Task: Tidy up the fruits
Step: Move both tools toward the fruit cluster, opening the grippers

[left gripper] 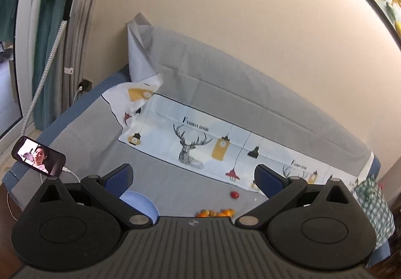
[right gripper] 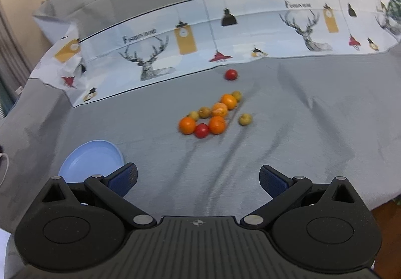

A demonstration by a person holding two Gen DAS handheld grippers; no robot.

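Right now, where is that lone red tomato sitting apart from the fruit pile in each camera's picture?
Left wrist: the lone red tomato lies low, right of centre, between the fingers.
Right wrist: it sits above centre, beyond the fruit pile.
Shared landmark: the red lamp print on the cloth just behind it.
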